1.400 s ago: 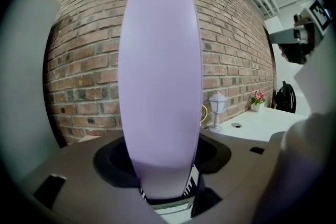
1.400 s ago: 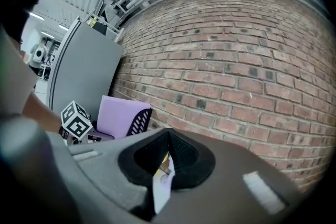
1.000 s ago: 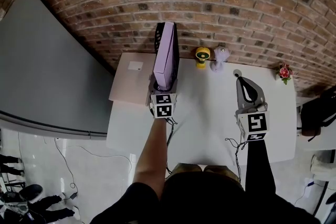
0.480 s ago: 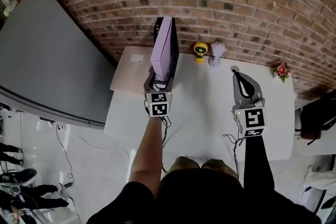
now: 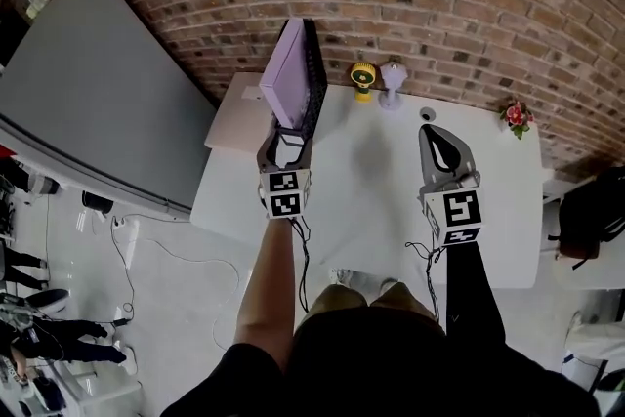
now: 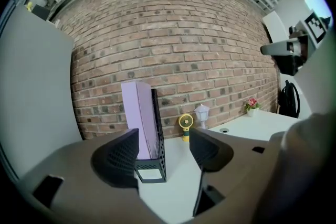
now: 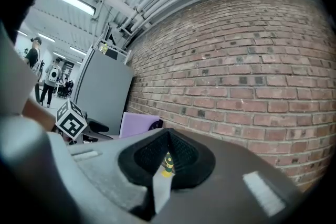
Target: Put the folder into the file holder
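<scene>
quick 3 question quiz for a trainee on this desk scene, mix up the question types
1. True or false: the purple folder stands inside the black file holder.
2. Multiple choice: the left gripper is A) shut on the folder, B) open and empty, C) shut on nothing.
3. Fill in: the jaws of the right gripper are ____.

Key: 1 true; 2 B; 3 together.

A lilac flat folder (image 5: 288, 83) stands upright in the black mesh file holder (image 5: 314, 83) on the white counter (image 5: 371, 200), the left hand-held gripper (image 5: 286, 140) just before it.
</scene>
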### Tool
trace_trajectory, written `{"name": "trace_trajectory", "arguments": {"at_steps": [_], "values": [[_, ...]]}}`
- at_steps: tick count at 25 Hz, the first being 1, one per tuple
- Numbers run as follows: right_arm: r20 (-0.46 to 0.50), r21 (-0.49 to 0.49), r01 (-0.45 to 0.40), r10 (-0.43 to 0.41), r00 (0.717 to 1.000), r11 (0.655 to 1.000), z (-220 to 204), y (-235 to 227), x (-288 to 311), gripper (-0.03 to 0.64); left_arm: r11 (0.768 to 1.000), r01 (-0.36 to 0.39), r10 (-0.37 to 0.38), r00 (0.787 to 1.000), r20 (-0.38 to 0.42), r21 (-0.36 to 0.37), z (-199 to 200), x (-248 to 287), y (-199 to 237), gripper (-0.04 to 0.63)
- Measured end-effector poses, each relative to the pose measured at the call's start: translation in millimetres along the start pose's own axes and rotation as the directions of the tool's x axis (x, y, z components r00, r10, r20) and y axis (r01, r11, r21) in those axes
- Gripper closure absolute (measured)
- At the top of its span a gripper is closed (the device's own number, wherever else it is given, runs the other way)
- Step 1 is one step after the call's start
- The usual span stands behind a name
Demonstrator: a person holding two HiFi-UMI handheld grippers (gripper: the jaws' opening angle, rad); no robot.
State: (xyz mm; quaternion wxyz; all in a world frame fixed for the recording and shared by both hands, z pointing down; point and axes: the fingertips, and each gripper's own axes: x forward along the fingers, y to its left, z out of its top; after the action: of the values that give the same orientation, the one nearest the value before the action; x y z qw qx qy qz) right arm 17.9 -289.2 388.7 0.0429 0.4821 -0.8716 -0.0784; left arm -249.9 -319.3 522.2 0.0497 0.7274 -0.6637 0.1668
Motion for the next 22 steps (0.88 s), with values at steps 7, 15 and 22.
{"name": "trace_trajectory", "arguments": {"at_steps": [7,15,22], "values": [[0.028,0.041,-0.026,0.025,0.999,0.999,1,-9,-35,0.617,0.999,0.022,-0.019,0.997,0.070,-0.032,39,-51,-41,0.298],[0.051,0.056,-0.052,0.049,0.998,0.997,5,-20,-76,0.617,0.999,0.045,-0.042,0.986,0.164,-0.017,93,-110,-94,0.298],[0.061,0.065,-0.053,0.049,0.997,0.996,1,-39,-112,0.617,0.997,0.075,-0.065,0.972,0.226,-0.036,120,-151,-147,0.298]]}}
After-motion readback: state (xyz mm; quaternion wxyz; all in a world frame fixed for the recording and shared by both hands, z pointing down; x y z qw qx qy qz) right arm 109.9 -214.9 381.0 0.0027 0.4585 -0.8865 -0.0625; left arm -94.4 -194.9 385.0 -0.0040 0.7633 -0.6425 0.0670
